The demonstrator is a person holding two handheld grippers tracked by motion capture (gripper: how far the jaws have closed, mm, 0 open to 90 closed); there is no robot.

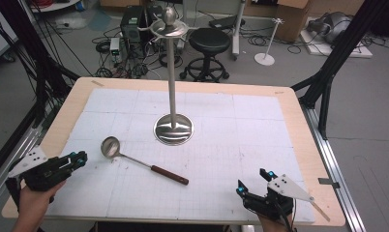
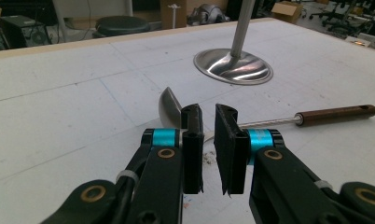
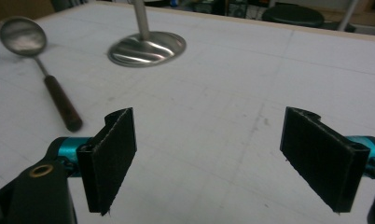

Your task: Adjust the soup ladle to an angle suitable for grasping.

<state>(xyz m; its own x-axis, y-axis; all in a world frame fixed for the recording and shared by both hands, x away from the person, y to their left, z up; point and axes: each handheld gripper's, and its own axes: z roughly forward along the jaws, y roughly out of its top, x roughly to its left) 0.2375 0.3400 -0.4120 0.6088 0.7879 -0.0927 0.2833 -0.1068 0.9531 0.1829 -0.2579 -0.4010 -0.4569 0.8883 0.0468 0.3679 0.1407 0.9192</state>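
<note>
ladle [image 1: 134, 158] flat, near-left of stand [image 1: 173, 128] | left gripper [image 1: 79, 157] barely parted, empty, lining up on bowl | right gripper [image 1: 253, 181] wide, empty, parked

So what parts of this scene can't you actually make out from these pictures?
- Ladle: in the left gripper view, the left gripper hides the bowl's right side and the near stem.
- Stand: the top edge of the right gripper view cuts off its pole; its hooks show in the high view, too small to count.
- Right gripper: the high view's bottom edge cuts off the hand behind it.
</note>
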